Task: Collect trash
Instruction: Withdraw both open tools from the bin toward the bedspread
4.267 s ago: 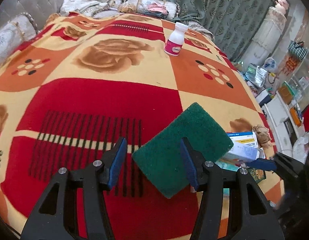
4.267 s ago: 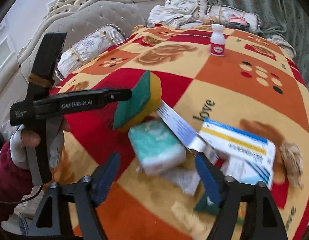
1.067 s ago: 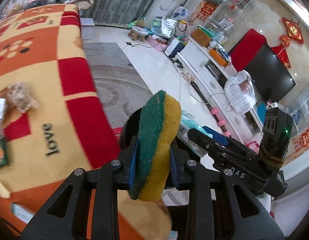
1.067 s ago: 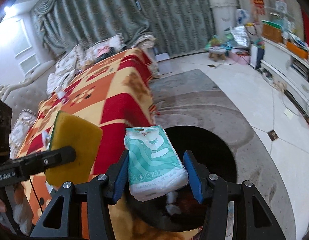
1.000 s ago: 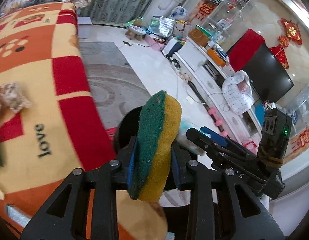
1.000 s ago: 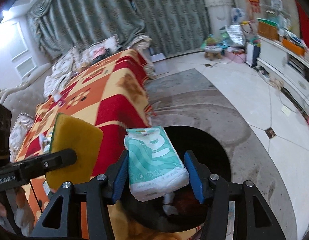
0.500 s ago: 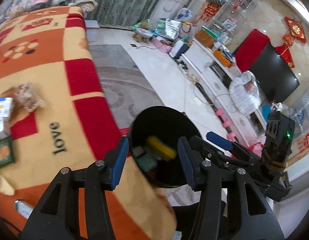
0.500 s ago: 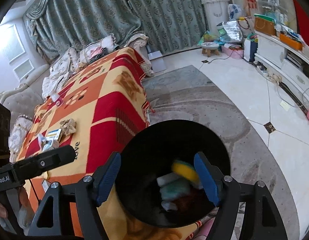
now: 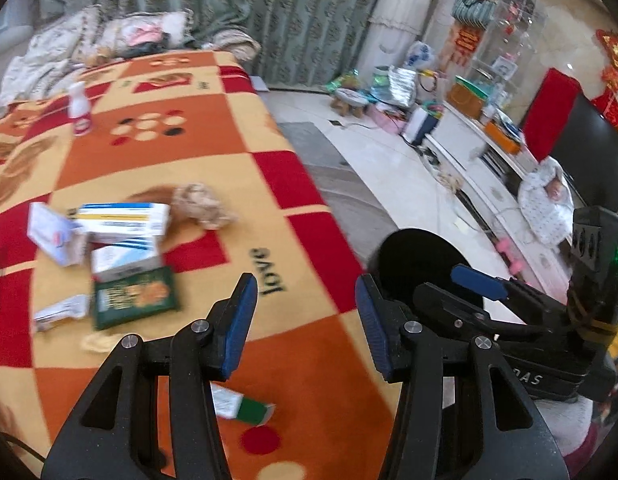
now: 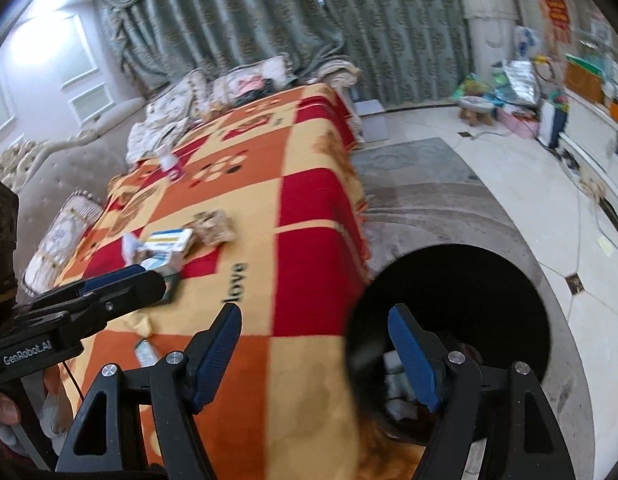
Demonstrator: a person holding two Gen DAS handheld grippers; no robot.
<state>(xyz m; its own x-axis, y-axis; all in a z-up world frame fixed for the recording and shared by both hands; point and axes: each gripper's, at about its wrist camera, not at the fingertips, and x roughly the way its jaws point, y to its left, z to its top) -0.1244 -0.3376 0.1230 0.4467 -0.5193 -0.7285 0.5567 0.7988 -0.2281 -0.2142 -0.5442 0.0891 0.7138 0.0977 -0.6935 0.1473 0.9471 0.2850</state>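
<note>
Left gripper [image 9: 305,320] jaws released, nothing between them, low centre of the left wrist frame over the orange-red blanket [image 9: 181,148]; they were just opening. Right gripper [image 10: 317,352] jaws also spread and empty after just opening, bottom centre of its frame, its right finger over the black bin [image 10: 469,280] at lower right, where some dropped trash shows blurred inside. Remaining trash sits on the blanket at left of the left wrist frame: white-blue boxes [image 9: 123,220], green packet [image 9: 135,298], crumpled paper [image 9: 201,204], white bottle [image 9: 79,108] upper left.
</note>
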